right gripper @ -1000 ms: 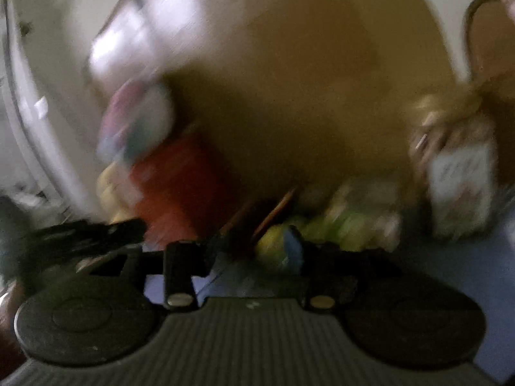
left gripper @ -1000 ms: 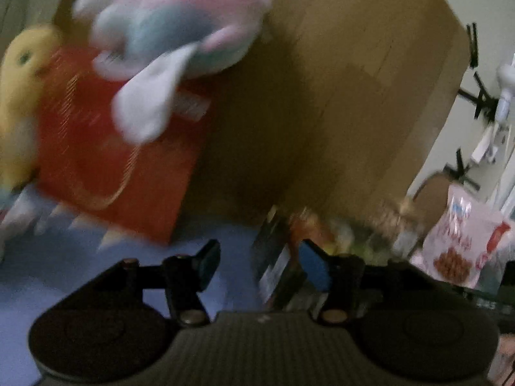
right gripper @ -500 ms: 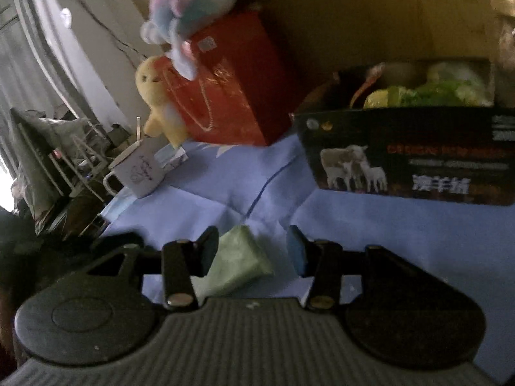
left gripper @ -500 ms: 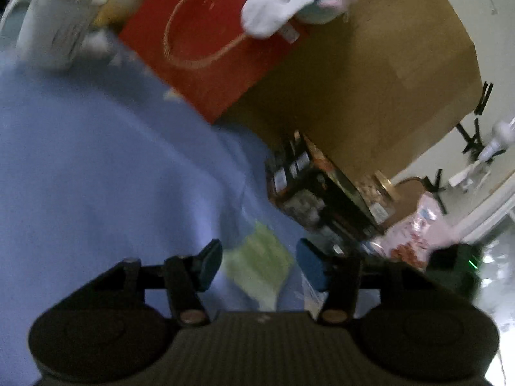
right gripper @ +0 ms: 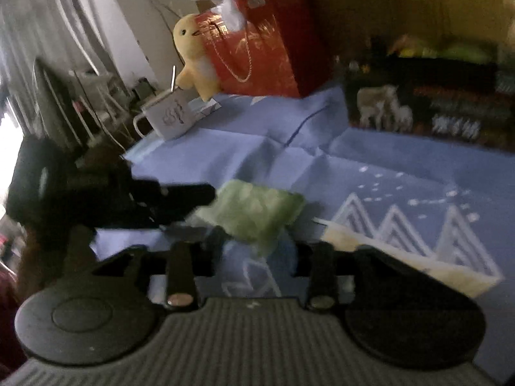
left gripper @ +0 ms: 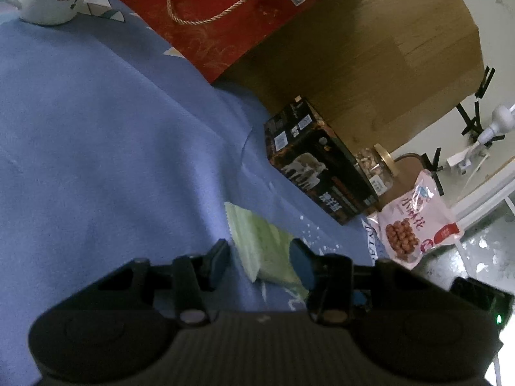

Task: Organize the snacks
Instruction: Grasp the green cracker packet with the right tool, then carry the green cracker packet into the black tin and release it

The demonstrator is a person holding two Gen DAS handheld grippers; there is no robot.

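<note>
a blue cloth (left gripper: 96, 128) covered the worktop; a dark snack box (left gripper: 318, 173) stood open-topped at the back, likely the sorting bin. both the left hand-held gripper (left gripper: 259, 262) and right hand-held gripper (right gripper: 254, 254) gaped wide, empty, flanking the green snack packet (left gripper: 260, 244) lying flat nearby, ready for pickup.

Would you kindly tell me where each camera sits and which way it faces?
Left wrist: on the left gripper, looking down along its open fingers at the green packet on the blue cloth; black box beyond.
Right wrist: on the right gripper, looking low across the cloth toward the red bag; the left gripper's dark body shows at left.
Shared: green packet, black box, red bag, mug.
</note>
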